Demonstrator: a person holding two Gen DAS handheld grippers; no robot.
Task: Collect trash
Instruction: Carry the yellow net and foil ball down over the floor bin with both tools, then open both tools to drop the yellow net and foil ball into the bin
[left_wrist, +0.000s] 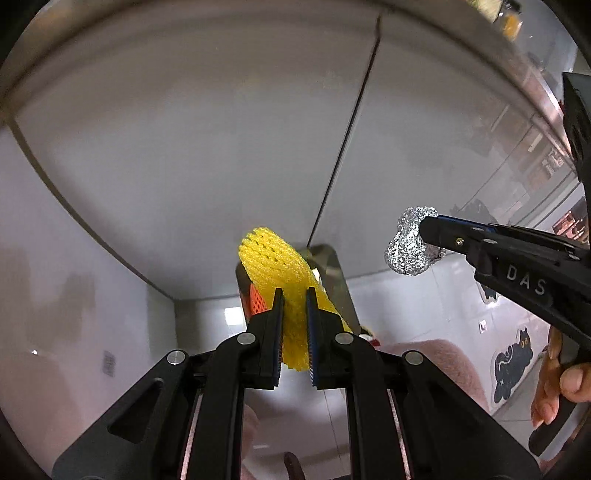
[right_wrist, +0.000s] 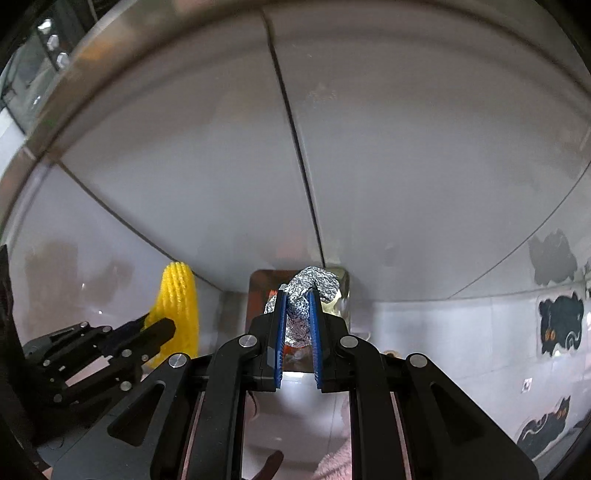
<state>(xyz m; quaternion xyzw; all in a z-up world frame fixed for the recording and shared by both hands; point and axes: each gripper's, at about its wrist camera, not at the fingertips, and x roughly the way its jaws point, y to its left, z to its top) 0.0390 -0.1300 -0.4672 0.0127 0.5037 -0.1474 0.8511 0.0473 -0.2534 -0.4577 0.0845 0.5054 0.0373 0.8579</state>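
Note:
A yellow foam net sleeve (left_wrist: 271, 258) is pinched between the pads of my left gripper (left_wrist: 294, 297), which is shut on it. In the right wrist view the same net (right_wrist: 179, 295) sticks up from the left gripper (right_wrist: 162, 330) at the left. My right gripper (right_wrist: 297, 297) is shut on a crumpled ball of silver foil (right_wrist: 314, 286). From the left wrist camera, that foil ball (left_wrist: 408, 245) shows at the tip of the right gripper (left_wrist: 430, 230). Below both sits a small steel bin (left_wrist: 334, 260) (right_wrist: 255, 291) with something orange (left_wrist: 257, 304) inside.
White cabinet doors (left_wrist: 184, 147) with a dark seam (left_wrist: 351, 133) fill the background close ahead. Black cat-shaped stickers (right_wrist: 559, 323) lie on the pale tiled floor at the right. A person's hand (left_wrist: 554, 387) grips the right tool's handle. Pink fuzzy fabric (left_wrist: 436, 358) lies near the bin.

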